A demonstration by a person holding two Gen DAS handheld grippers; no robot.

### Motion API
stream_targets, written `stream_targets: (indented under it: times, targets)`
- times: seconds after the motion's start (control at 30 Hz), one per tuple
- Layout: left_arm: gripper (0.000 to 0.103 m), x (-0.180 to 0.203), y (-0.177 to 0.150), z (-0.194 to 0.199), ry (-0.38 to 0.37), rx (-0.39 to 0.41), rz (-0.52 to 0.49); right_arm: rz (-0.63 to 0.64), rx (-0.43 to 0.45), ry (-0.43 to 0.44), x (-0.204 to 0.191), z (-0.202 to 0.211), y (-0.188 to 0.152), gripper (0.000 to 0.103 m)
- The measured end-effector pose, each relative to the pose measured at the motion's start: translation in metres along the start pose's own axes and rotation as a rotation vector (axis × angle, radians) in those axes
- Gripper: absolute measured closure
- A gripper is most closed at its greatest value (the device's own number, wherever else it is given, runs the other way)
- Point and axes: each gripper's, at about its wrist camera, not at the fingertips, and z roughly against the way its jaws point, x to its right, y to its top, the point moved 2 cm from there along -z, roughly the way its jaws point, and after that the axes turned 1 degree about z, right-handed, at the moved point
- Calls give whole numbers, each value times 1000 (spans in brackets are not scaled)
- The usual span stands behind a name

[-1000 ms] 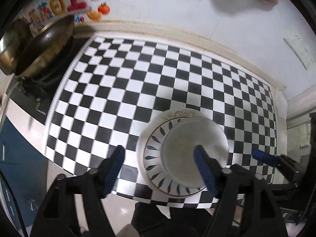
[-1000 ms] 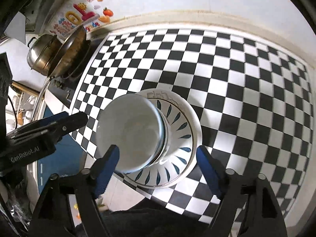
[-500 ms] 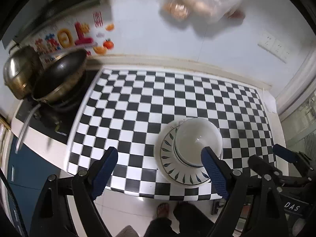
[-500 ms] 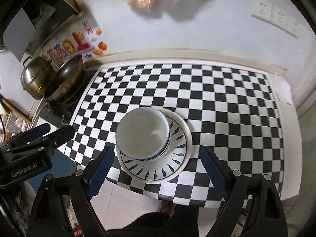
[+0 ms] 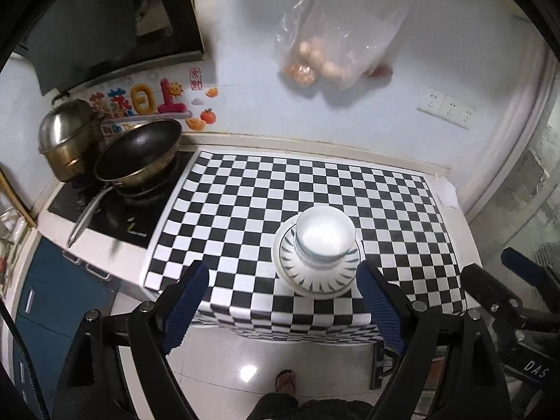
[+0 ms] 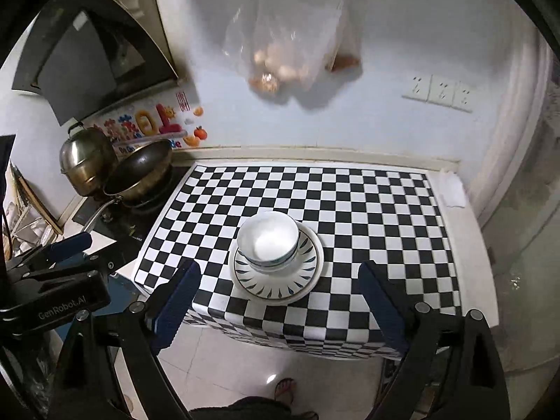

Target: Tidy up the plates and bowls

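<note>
The bowl [image 6: 268,243] sits in the plate [image 6: 276,281] at centre frame on the checkered counter [image 6: 367,217]; stacking looks finished; left gripper [image 5: 281,309] and right gripper [image 6: 280,306] gape empty, and the next move is probably just to leave the stack alone.

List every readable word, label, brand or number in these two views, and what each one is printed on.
"GenRobot.AI": on the left gripper body, right wrist view.
"DAS": on the right gripper body, left wrist view; possibly cut off.
Wall stickers: large colourful characters, not reliably readable; a partial "Be On" beneath.
Cooktop logo: too small to read.
Red wall tag: blurred.
</note>
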Motion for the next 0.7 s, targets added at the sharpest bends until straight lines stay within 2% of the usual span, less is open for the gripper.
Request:
stream_targets:
  times: [0.4, 0.57, 0.7]
  targets:
    - [17, 11, -60, 94, 16, 60, -18, 46, 66, 10, -13, 109, -63, 8]
    - [17, 15, -72, 111, 23, 86, -29, 47, 92, 3, -14, 135, -78, 8]
    - [17, 14, -73, 118, 34, 117, -24, 35, 127, -18, -11, 150, -77, 7]
